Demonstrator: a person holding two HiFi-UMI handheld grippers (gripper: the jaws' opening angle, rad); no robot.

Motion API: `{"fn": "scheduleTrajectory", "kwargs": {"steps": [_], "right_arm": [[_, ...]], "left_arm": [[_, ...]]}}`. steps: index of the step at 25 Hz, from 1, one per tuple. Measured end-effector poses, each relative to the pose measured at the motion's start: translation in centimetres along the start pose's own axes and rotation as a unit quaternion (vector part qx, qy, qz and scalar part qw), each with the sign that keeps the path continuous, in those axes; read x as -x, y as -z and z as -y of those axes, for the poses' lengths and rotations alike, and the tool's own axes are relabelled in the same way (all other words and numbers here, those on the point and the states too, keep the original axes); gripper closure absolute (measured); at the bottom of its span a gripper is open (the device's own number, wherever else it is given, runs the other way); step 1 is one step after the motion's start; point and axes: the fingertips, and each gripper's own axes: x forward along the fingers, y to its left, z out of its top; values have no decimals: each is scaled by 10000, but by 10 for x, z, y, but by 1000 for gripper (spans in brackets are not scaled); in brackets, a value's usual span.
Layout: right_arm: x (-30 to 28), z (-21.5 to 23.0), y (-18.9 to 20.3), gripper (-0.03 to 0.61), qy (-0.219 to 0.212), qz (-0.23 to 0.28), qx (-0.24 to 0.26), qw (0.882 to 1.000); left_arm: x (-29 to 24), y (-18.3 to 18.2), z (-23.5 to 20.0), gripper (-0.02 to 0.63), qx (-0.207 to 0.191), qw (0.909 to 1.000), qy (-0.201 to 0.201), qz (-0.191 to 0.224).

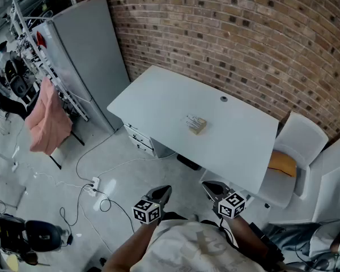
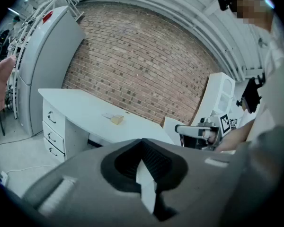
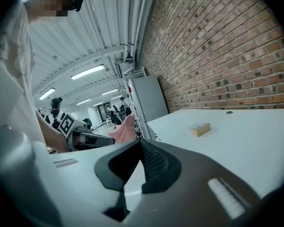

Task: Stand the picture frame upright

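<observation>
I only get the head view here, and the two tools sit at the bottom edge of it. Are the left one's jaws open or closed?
Observer: Closed. The left gripper view shows the left gripper with its jaws together and nothing between them.
Operator: And the right one?
Observer: The right gripper is the same in its own view: jaws together, empty.
Operator: From above, the picture frame is only a small patch. Is it standing up?
Observer: No. Seen from the side in the right gripper view, the picture frame lies low and flat on the desk.
</observation>
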Motion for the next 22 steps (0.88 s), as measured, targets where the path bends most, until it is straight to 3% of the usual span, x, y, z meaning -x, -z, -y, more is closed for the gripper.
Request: {"fn": "scheduleTrajectory", "kwargs": {"steps": [8, 14, 22], "right_arm": [[5, 15, -4, 572, 86, 27, 30, 10000], [16, 20, -9, 571, 69, 393, -234, 9989], [23, 22, -8, 572, 22, 283, -165, 9995]], "left_arm": [[-16, -13, 4, 612, -132, 9999, 47, -23], [-20, -9, 7, 612, -156, 9998, 24, -101], [-25, -8, 12, 612, -195, 9997, -36, -153]]}}
